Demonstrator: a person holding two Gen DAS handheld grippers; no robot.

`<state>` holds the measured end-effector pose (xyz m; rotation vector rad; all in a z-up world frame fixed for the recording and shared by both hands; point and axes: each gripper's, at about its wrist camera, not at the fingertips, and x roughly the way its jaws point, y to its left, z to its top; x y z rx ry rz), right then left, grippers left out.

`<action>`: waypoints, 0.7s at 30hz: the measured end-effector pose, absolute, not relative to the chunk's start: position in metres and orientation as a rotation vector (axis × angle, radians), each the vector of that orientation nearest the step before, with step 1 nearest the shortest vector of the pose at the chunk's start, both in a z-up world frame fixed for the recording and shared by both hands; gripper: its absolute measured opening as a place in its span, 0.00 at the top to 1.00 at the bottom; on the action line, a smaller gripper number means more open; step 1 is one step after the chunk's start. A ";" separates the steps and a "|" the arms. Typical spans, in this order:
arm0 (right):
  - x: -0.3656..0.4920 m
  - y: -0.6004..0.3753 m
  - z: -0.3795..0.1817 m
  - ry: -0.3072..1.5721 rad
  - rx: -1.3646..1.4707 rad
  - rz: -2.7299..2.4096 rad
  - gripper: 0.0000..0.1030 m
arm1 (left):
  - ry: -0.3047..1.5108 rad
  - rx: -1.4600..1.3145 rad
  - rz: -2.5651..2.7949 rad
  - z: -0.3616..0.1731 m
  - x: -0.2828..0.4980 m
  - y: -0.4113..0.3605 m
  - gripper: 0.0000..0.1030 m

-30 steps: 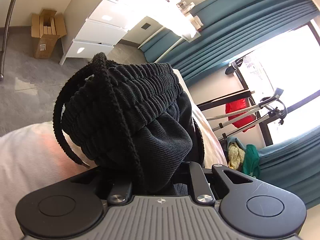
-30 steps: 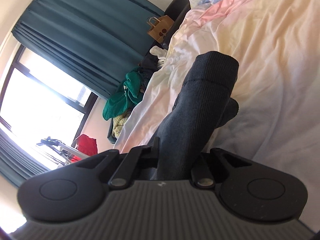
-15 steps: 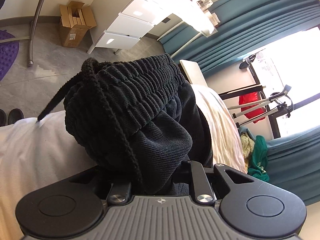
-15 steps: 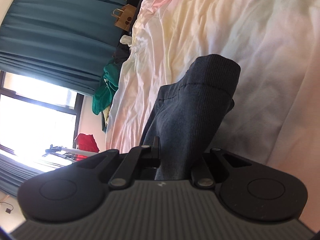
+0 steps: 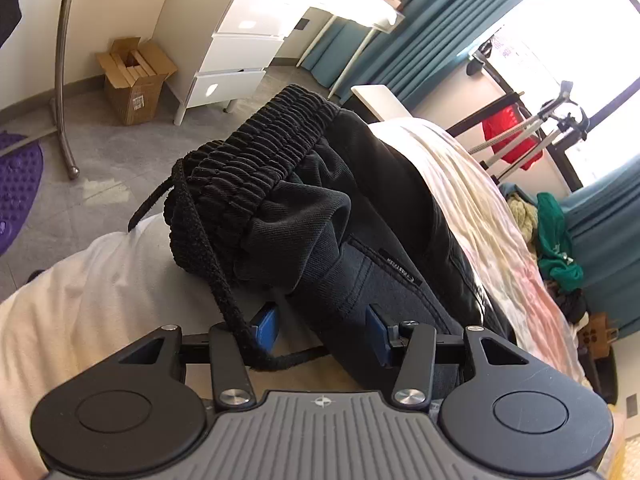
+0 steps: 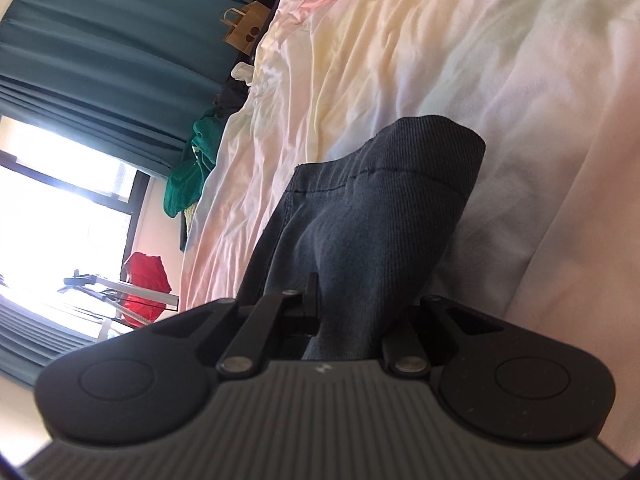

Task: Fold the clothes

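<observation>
- The bed (image 5: pixel 472 184) carries the whole job: the black trousers (image 5: pixel 360 184) now lie on its pale sheet, running from the near edge toward the far window side, where half a second ago their waist end hung bunched up in front of my left camera.
- My left gripper (image 5: pixel 322 330) has let go. Its blue pads (image 5: pixel 266 326) stand wide apart with the dark cloth lying loose between them, no longer pinched.
- My right gripper (image 6: pixel 356 304) is as it was, clamped narrow on the cuff end (image 6: pixel 420 184), which rises in a fold just above the sheet (image 6: pixel 480 60).
- The elastic waistband (image 5: pixel 260 156) rests slumped on the near left part of the bed, close to the edge above the floor.
- The drawstring (image 5: pixel 224 280) trails off it and loops across my left gripper's linkage; I judge it could snag as I pull back.
- So one end is laid, and I judge the next move is bringing the cuff over.
</observation>
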<state>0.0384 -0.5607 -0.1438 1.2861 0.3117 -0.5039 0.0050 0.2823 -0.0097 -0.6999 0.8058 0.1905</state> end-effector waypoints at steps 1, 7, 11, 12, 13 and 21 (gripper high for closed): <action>0.037 -0.560 -0.143 0.315 1.287 -0.505 0.90 | 0.804 -0.687 0.181 -0.008 -0.001 0.276 0.51; 0.036 -0.558 -0.140 0.314 1.273 -0.501 0.87 | 0.764 -0.582 0.065 0.001 -0.021 0.225 0.50; 0.035 -0.561 -0.148 0.312 1.320 -0.496 0.82 | 0.697 -0.459 0.021 0.011 -0.022 0.188 0.42; 0.035 -0.561 -0.150 0.314 1.329 -0.497 0.74 | 0.678 -0.430 0.011 0.013 -0.020 0.178 0.40; 0.035 -0.562 -0.151 0.317 1.338 -0.498 0.69 | 0.665 -0.410 0.001 0.014 -0.017 0.170 0.40; 0.052 -0.556 -0.154 0.341 1.323 -0.405 0.37 | 0.636 -0.274 -0.061 0.009 0.018 0.108 0.38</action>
